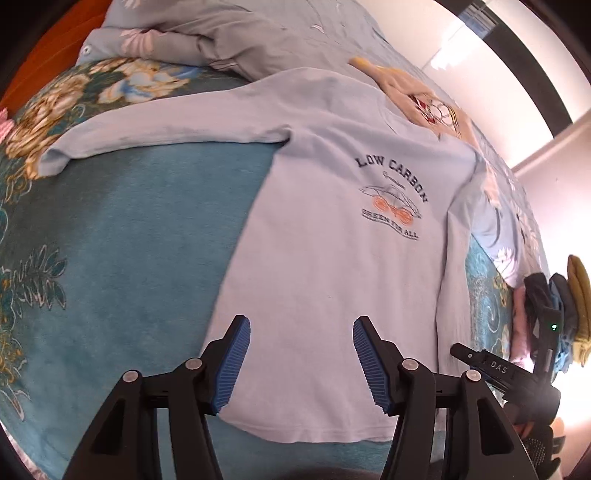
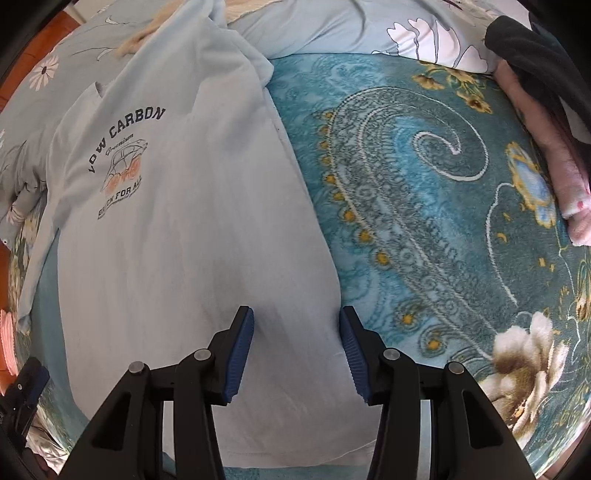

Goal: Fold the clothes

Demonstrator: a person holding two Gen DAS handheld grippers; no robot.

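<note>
A pale blue T-shirt [image 1: 325, 258] printed "LOW CARBON GREEN FOR ALL" lies flat, print up, on a teal floral blanket [image 1: 129, 240]. One sleeve stretches out to the left in the left wrist view. My left gripper [image 1: 301, 363] is open and empty, above the shirt's bottom hem. My right gripper [image 2: 297, 354] is open and empty, above the shirt [image 2: 192, 240] near its right side edge by the hem. The right gripper's body [image 1: 517, 376] shows at the lower right of the left wrist view.
A pale blue floral quilt [image 1: 229, 33] lies bunched beyond the shirt. A cream printed garment [image 1: 428, 103] lies past the collar. Stacked dark, pink and yellow clothes [image 1: 554, 306] sit at the right; the pink roll [image 2: 550, 177] and a dark garment [image 2: 535, 48] show in the right wrist view.
</note>
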